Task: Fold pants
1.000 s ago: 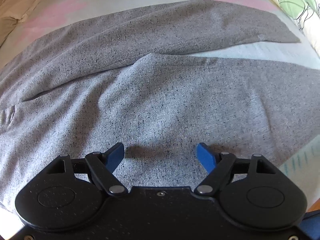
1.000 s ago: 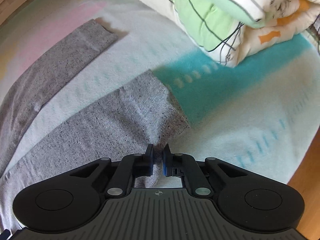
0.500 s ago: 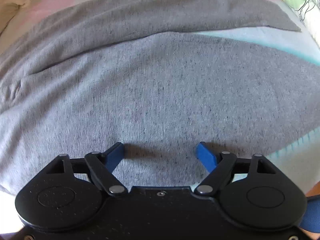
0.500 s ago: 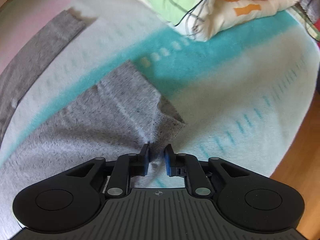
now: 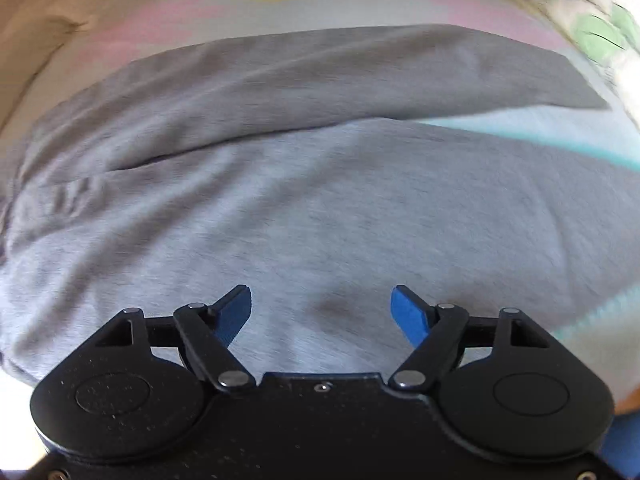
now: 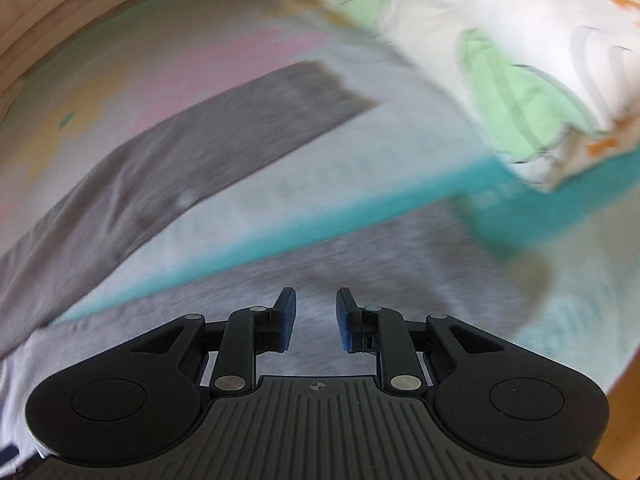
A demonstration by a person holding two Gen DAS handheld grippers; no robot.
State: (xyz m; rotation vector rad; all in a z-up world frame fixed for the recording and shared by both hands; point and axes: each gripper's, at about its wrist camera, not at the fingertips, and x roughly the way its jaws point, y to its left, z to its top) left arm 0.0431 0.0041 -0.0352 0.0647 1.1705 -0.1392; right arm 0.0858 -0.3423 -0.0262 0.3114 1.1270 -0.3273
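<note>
The grey pants (image 5: 304,208) lie spread on the bed (image 6: 560,344), legs apart — laid out for folding. The left gripper (image 5: 321,312) hovers above them, jaws wide, nothing between. The right gripper (image 6: 316,316) has just been opening — jaws slightly parted, cloth released.

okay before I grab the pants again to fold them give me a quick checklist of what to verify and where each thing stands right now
1. Left hand-held gripper empty and open: ok, its jaws stand wide above the cloth.
2. Right hand-held gripper free of the pants: ok, its jaws have just been opening and nothing is pinched between them.
3. Near leg lying flat: cannot tell, the right wrist view is blurred.
4. Far leg spread out separately: ok, a strip of blanket shows between the two legs.
5. Folded quilt clear of the pants: ok, it sits beyond the leg ends.
</note>
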